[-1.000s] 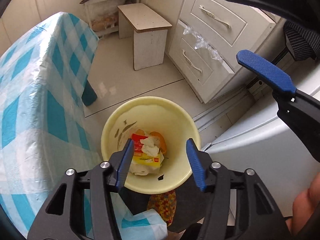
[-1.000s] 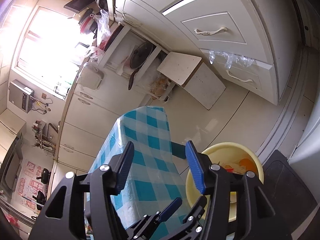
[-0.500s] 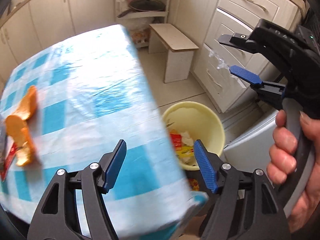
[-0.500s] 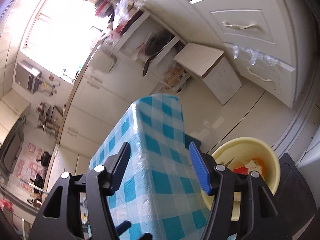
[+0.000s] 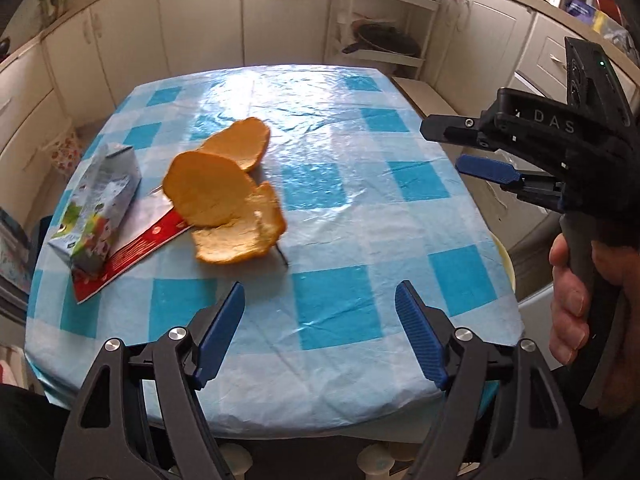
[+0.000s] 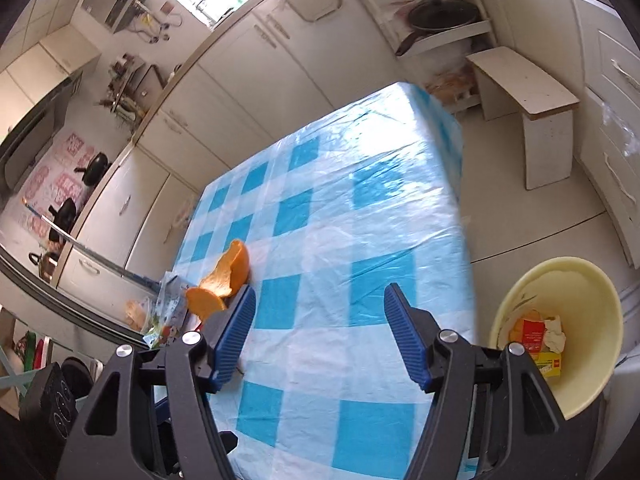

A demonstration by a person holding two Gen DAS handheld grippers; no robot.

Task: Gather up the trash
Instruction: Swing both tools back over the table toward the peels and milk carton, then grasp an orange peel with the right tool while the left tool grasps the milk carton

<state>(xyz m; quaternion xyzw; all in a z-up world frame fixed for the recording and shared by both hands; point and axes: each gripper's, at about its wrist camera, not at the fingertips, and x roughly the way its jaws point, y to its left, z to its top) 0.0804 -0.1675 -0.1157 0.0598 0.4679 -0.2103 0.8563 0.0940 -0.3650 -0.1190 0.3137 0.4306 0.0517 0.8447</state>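
Observation:
Orange peels (image 5: 228, 200) lie on the blue-checked table (image 5: 360, 208), left of centre, on a red and white wrapper (image 5: 132, 248). A small juice carton (image 5: 100, 208) lies beside them at the left. My left gripper (image 5: 320, 336) is open and empty above the table's near edge. My right gripper (image 6: 320, 336) is open and empty over the table; it also shows at the right in the left wrist view (image 5: 472, 148). The yellow trash bin (image 6: 592, 300) stands on the floor right of the table, holding a yellow-red box, tissue and peel. The peels also show in the right wrist view (image 6: 224, 276).
A low white stool (image 6: 532, 120) stands on the floor beyond the table. White cabinets (image 5: 200, 20) line the walls, with drawers at the right (image 6: 616, 128). A shelf unit with a pan (image 6: 440, 16) stands in the corner.
My left gripper has swung from above the bin back over the table, bringing the peels and carton into view. My right gripper has turned toward the table too.

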